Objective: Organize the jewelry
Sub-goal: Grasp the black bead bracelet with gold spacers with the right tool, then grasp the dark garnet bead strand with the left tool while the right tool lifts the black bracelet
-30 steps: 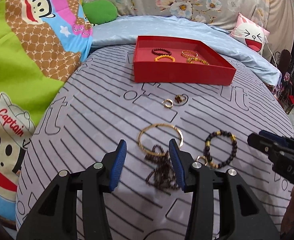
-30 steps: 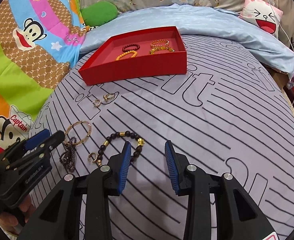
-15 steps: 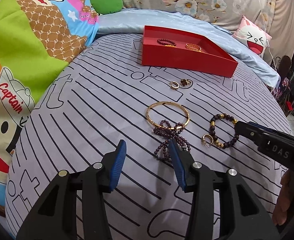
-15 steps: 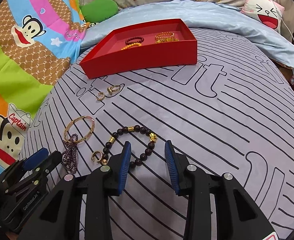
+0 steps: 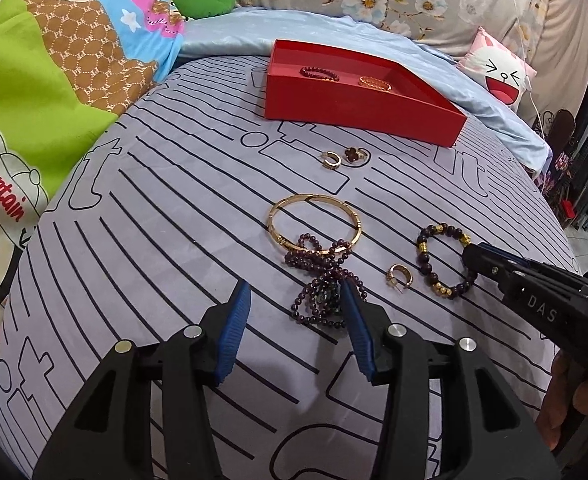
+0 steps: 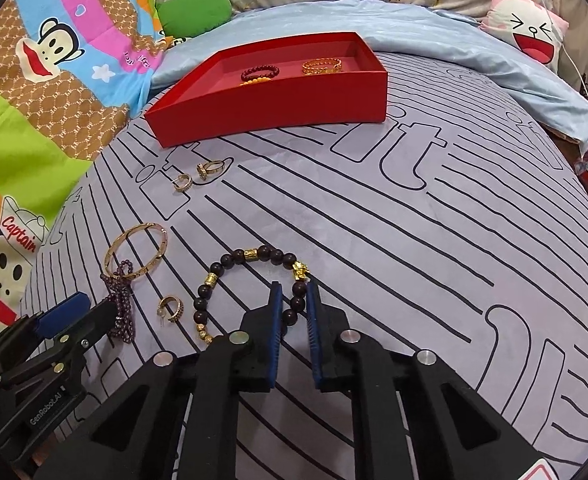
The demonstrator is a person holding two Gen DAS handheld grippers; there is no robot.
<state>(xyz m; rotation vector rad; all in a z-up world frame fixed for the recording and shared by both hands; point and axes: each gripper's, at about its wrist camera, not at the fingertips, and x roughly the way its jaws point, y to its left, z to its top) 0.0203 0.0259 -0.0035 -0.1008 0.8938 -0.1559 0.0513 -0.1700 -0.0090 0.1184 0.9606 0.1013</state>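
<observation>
Right wrist view: my right gripper point(image 6: 294, 304) fingers narrowed around dark bead bracelet point(image 6: 254, 284), contact uncertain. Left gripper point(image 5: 295, 304) fingers spread beside purple bead strand point(image 5: 321, 276); red tray point(image 6: 270, 100) beyond.

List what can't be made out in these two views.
- Red tray contents: in both views the near wall hides the lower part of the bracelets inside, so the count is unclear.
- Dark bead bracelet: right wrist view, the right gripper covers its near beads; actual contact unclear.
- Purple bead string: left wrist view, a fingertip of the left gripper covers its right edge.
</observation>
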